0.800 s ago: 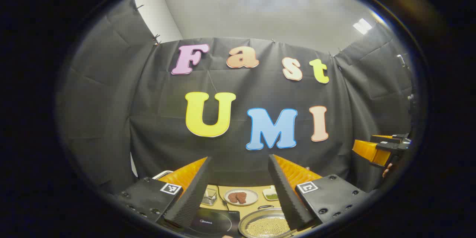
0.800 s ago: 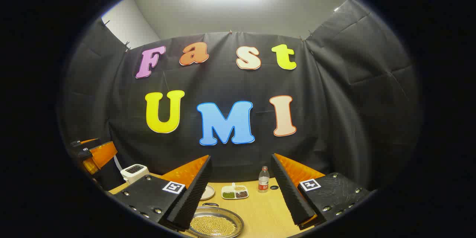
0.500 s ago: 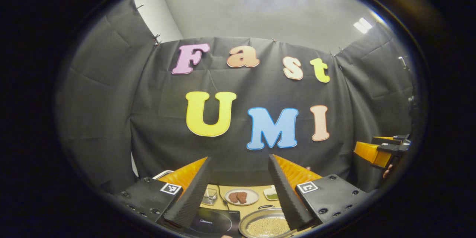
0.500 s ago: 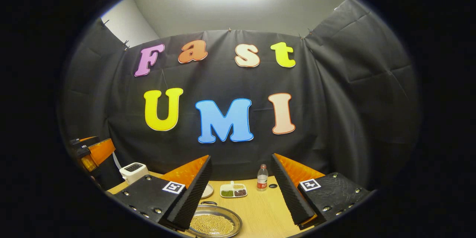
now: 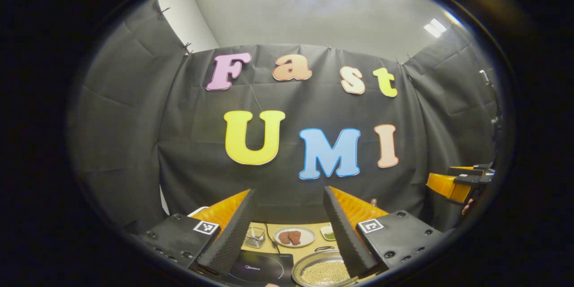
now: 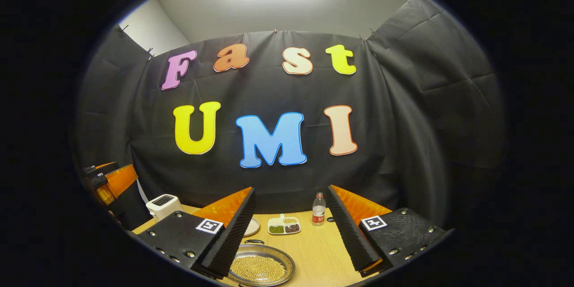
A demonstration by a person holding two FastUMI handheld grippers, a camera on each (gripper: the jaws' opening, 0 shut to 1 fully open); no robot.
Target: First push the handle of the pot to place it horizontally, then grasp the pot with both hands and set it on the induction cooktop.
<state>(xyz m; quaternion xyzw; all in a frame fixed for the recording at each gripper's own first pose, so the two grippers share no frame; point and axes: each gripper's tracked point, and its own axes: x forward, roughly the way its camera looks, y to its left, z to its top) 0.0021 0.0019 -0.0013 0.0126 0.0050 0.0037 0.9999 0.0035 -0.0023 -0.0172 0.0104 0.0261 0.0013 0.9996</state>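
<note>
Left gripper (image 5: 289, 228): fingers spread wide, empty, above table's near edge. Right gripper (image 6: 289, 228): same. Pot (image 6: 261, 270): shallow, round, bean-filled, near edge; small loop handle faces far edge. Induction cooktop (image 5: 260, 271): just beside pot. Sectioned dish (image 6: 284, 227), bottle (image 6: 319, 209): far edge.

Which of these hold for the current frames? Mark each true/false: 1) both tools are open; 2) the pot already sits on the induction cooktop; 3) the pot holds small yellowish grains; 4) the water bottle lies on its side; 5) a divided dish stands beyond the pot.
1) True. The left tool and the right tool both have their jaws spread, nothing between them.
2) False. In the left gripper view the pot rests on the table beside the induction cooktop, not on it.
3) True. Yellowish grains cover its bottom.
4) False. The water bottle stands upright near the back wall.
5) True. The divided dish lies farther back on the table.
</note>
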